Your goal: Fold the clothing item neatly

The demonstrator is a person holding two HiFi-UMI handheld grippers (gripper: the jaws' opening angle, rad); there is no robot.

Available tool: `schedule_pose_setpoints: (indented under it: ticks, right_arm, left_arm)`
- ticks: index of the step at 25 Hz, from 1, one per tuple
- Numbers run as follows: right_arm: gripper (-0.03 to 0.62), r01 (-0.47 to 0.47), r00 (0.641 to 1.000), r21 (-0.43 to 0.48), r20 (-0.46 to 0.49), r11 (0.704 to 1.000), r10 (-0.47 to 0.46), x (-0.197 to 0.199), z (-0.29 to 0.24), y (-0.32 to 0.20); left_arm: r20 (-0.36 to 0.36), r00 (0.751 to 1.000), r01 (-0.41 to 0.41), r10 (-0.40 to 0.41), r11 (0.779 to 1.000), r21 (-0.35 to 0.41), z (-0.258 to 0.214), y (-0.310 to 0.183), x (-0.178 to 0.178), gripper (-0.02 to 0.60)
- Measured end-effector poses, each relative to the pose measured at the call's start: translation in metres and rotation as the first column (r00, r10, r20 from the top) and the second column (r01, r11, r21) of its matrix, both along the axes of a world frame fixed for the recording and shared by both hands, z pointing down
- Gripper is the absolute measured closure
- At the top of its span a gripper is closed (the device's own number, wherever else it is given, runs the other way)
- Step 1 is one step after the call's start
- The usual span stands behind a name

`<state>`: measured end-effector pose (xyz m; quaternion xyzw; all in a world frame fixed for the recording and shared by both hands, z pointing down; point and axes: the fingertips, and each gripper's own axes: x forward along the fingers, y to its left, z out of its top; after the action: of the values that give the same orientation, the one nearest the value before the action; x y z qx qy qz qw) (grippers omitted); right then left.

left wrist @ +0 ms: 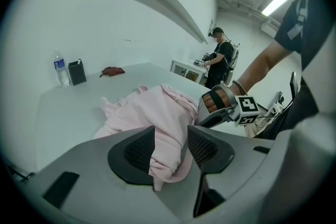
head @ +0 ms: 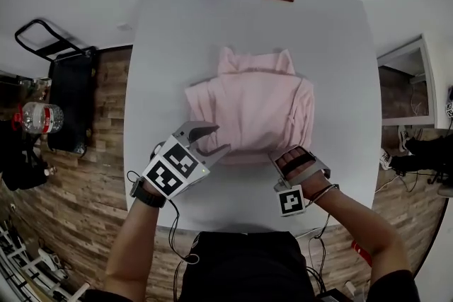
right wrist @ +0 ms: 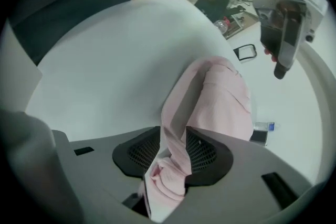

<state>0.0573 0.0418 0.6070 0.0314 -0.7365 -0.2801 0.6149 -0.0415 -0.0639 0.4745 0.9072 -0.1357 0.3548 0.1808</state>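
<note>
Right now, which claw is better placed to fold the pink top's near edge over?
Probably right. The right claw pinches a flat strip of the pink top; the left claw holds a bunched wad. Both grip its near edge, so it's close.

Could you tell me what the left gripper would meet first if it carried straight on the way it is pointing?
The pink garment: the left gripper already has a fold of it bunched between its fingers, and the rest lies directly ahead on the table, as far as this view shows.
</note>
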Motion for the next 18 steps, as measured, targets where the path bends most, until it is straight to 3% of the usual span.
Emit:
schedule_pose_setpoints:
  ticks: [3,4,6,8,10,11,13,15,16,17,18]
  right_arm:
    - [0.451,0.196,0.963,0.169,-0.217,0.966,-0.158,0.014,0.006,-0.022]
    - [0.457,0.227,0.952,0.196,-0.251,0.954,-0.175,0.016,0.006,-0.027]
    - [0.556,0.149,0.979,0.148,-0.158,0.978,-0.125,0.007,0.001,-0.024]
    - [0.563,-0.021,1.0,0.01,0.017,1.0,0.021,-0.006,-0.017,-0.019]
    - [0.565,-0.182,0.969,-0.07,0.156,0.981,0.191,-0.013,-0.053,-0.042]
    - [0.565,-0.267,0.928,-0.121,0.235,0.956,0.289,-0.015,-0.072,-0.059]
    - [0.565,-0.41,0.798,-0.258,0.362,0.875,0.481,-0.013,-0.101,-0.1]
    - [0.565,-0.514,0.652,-0.395,0.398,0.762,0.646,-0.001,-0.111,-0.143]
    - [0.565,-0.555,0.594,-0.444,0.38,0.703,0.709,0.008,-0.108,-0.161]
    - [0.565,-0.593,0.561,-0.464,0.348,0.658,0.751,0.018,-0.1,-0.177]
    - [0.565,-0.626,0.551,-0.459,0.312,0.63,0.774,0.027,-0.089,-0.189]
  left_arm:
    - [-0.003,1.0,0.026,-0.026,1.0,-0.014,0.004,0.004,-0.005,0.385]
    - [-0.004,0.999,0.033,-0.033,0.999,-0.018,0.005,0.005,-0.006,0.385]
    - [-0.011,0.999,0.04,-0.041,0.999,-0.022,0.005,0.007,-0.006,0.385]
    - [-0.015,0.999,0.046,-0.047,0.999,-0.023,0.005,0.008,-0.009,0.385]
    - [-0.023,0.998,0.064,-0.065,0.998,-0.024,0.003,0.006,-0.015,0.385]
    - [-0.03,0.997,0.077,-0.078,0.997,-0.023,0.0,0.004,-0.018,0.385]
    - [-0.046,0.993,0.106,-0.107,0.994,-0.018,-0.006,-0.001,-0.024,0.385]
    - [-0.066,0.989,0.129,-0.129,0.992,-0.015,-0.013,-0.003,-0.028,0.385]
    - [-0.079,0.988,0.133,-0.134,0.991,-0.017,-0.017,-0.003,-0.027,0.388]
    - [-0.095,0.987,0.132,-0.133,0.991,-0.023,-0.019,-0.001,-0.025,0.391]
    - [-0.108,0.986,0.125,-0.128,0.992,-0.03,-0.021,0.002,-0.021,0.397]
